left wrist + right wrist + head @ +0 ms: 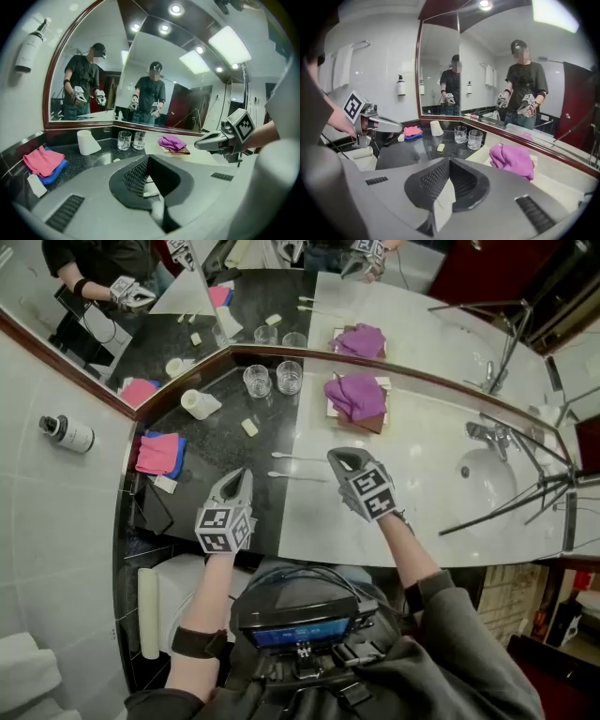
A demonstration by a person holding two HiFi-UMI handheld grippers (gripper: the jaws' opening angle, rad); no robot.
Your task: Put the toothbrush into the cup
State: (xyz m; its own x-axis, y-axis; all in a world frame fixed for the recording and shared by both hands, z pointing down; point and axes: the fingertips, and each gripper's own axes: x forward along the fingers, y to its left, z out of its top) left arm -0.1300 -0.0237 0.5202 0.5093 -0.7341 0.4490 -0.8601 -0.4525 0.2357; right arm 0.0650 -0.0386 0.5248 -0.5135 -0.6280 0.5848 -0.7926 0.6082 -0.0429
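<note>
Both tongs hover over the front edge of the tabletop [441, 517]. The left tongs [237, 478] are pressed fully together with nothing in them. The right tongs [339, 457] are closed as well, and I read them as empty. Just past their tips, two slim white toothbrushes [298, 458] lie flat mid-tabletop, side by side. They look like light, stiff, slick plastic, so I'd pinch a handle near its middle to stop it pivoting. Further on, two glass tumblers [256, 381] stand upright at the back edge under the mirror [394, 315]. They're breakable, so easy on the drop.
</note>
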